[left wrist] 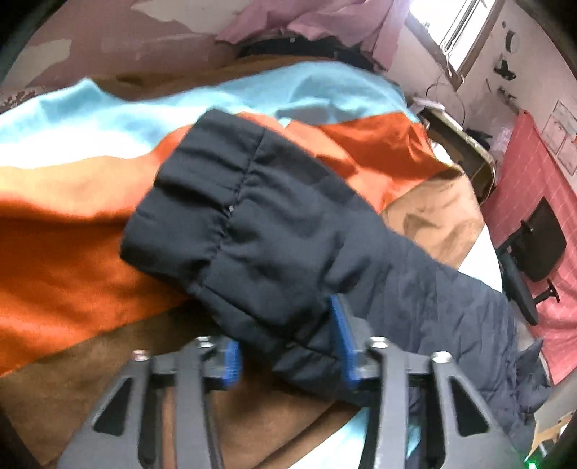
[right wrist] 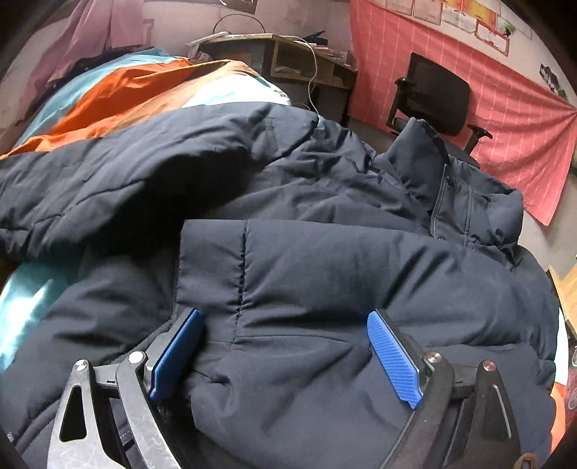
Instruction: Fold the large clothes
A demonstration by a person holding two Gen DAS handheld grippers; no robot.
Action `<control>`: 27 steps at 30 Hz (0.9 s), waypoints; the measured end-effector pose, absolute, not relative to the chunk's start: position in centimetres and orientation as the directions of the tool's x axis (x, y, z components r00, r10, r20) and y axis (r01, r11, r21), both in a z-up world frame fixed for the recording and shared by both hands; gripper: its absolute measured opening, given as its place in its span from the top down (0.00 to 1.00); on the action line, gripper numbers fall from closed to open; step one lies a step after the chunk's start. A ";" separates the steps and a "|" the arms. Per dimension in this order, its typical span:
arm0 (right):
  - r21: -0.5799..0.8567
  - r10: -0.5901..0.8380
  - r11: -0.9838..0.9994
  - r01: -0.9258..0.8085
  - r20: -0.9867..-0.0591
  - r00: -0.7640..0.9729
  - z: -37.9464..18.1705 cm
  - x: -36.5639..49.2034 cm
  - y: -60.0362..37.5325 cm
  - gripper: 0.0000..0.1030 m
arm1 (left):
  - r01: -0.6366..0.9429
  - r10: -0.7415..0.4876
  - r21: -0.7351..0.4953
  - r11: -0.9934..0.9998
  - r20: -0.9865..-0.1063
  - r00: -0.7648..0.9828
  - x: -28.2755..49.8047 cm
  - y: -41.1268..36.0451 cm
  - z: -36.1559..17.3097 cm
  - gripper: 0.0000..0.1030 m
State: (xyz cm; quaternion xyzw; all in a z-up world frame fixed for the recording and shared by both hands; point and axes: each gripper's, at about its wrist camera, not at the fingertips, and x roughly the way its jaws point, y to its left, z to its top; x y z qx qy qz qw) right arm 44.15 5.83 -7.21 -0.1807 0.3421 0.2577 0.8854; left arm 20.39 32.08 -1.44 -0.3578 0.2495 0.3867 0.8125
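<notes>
A dark navy puffer jacket lies on a bed. In the left wrist view one sleeve with a gathered cuff is lifted over the orange and blue bedcover. My left gripper has its blue pads on either side of the sleeve, holding it. In the right wrist view the other sleeve lies folded across the jacket body, with the collar to the upper right. My right gripper is open with its blue pads wide apart astride this sleeve.
A black office chair stands by a pink-red wall cloth. A wooden desk with cables stands beyond the bed. Pink cloth hangs at the head of the bed.
</notes>
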 end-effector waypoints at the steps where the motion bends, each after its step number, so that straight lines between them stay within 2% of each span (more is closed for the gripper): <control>1: -0.148 0.331 0.802 -0.579 -0.697 0.636 -7.2 44.1 5.8 0.10 | -0.807 0.459 -0.390 0.444 -0.674 0.579 20.4 32.0 -1.1 0.78; 3: -0.130 0.350 0.800 -0.585 -0.692 0.632 -6.9 44.0 5.5 0.10 | -0.799 0.471 -0.389 0.459 -0.656 0.590 20.8 31.8 -0.3 0.87; 5: -0.070 0.400 0.797 -0.599 -0.682 0.612 -6.1 43.8 4.6 0.10 | -0.775 0.483 -0.391 0.497 -0.617 0.622 21.1 31.3 1.2 0.90; 8: 0.033 0.454 0.819 -0.573 -0.647 0.612 -4.1 43.3 2.2 0.10 | -0.719 0.500 -0.367 0.590 -0.533 0.683 22.1 29.6 4.2 0.92; 11: 0.053 0.452 0.832 -0.552 -0.641 0.620 -2.4 43.1 0.2 0.10 | -0.645 0.513 -0.286 0.709 -0.419 0.750 23.3 26.9 7.7 0.93; 14: 0.057 0.442 0.846 -0.530 -0.632 0.637 -0.8 43.0 -2.1 0.10 | -0.547 0.470 -0.207 0.811 -0.328 0.820 24.9 23.6 10.8 0.94; 17: 0.062 0.428 0.864 -0.499 -0.613 0.665 0.8 42.8 -4.9 0.10 | -0.423 0.382 -0.150 0.893 -0.243 0.892 26.1 19.5 13.8 0.94; 19: 0.057 0.404 0.882 -0.468 -0.602 0.688 1.5 42.7 -6.8 0.10 | -0.302 0.274 -0.104 0.948 -0.216 0.937 27.2 16.1 15.4 0.94; 27: 0.049 0.283 0.942 -0.331 -0.645 0.710 1.2 42.8 -14.5 0.10 | 0.073 -0.050 0.076 0.994 -0.267 0.962 31.9 3.0 14.5 0.94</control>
